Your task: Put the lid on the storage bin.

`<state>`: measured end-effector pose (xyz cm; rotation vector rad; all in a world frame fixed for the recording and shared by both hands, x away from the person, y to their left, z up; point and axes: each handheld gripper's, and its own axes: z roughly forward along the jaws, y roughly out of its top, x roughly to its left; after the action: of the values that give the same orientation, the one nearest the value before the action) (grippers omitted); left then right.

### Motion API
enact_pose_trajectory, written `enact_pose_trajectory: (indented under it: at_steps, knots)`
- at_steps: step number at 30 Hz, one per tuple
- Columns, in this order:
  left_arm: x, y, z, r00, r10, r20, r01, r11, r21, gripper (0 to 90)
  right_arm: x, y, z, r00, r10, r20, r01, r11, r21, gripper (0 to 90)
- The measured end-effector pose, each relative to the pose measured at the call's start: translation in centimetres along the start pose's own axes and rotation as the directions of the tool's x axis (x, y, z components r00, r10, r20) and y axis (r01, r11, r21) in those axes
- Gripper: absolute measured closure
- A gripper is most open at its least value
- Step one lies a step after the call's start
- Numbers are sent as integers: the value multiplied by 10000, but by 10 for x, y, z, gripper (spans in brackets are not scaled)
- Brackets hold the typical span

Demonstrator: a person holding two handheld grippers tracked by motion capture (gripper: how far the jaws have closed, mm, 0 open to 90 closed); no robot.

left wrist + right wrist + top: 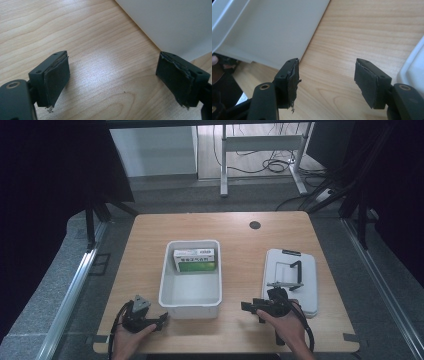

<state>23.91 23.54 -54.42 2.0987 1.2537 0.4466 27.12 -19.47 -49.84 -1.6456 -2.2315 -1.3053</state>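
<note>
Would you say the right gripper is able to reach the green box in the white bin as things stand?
Probably yes: the right gripper is open beside the bin, whose top is uncovered, and the green box lies exposed inside.

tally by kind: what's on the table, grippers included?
Grippers: 2, left gripper, right gripper, both open
White bin: 1
Green and white box, in the bin: 1
White lid with black handle: 1
Total: 5
</note>
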Motion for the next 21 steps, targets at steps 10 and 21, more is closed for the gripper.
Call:
enact_pose_trajectory:
  at_steps: [10,21]
  knots:
    - [-5,-2,-4,9997,226,-118,-226,9997,34,119,7,-5,2,9991,-421,27,420,9990,170,368]
    - [1,0,-4,9999,83,-119,-84,10000,-54,126,1,0,3,9996,-265,94,263,9995,163,370]
